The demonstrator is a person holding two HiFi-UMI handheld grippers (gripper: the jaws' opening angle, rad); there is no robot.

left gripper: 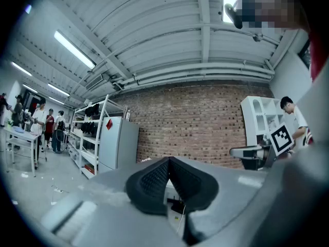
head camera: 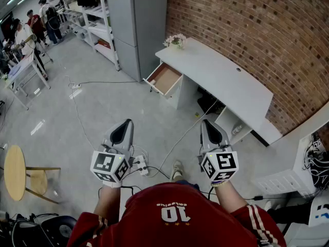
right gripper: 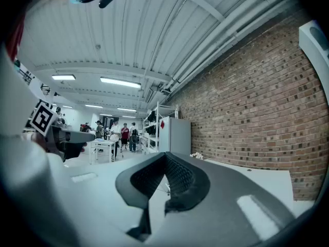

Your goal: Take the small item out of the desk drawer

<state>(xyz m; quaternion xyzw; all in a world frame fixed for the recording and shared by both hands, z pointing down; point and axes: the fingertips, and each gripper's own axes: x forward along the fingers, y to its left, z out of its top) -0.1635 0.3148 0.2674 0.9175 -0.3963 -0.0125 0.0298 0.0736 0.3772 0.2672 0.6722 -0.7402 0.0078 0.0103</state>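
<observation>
a red jersey fills the bottom edge of the head view as a person stands on a grey workshop floor with a gripper in each hand. the left gripper and right gripper are held out level in front of the body. each has its jaws pressed together on nothing, the ribbed pads meeting at the tips in both gripper views.

well ahead, a white desk runs along a brick wall. its drawer is already pulled out at the left end, below a small bunch of flowers. the drawer's long axis runs out from the desk front toward the lower left of the head view, and its open top faces up.

the small item, by the task's wording, is inside that drawer. from this far off only a brownish drawer floor shows, and no object can be made out. its direction and long axis cannot be told.

judging by the shallow drawer, the item is probably light and easy to shift, so a gentle pinch from above across its narrower width looks sensible. whether it is hard, soft, slick or fragile cannot be judged until the grippers are near the drawer.
</observation>
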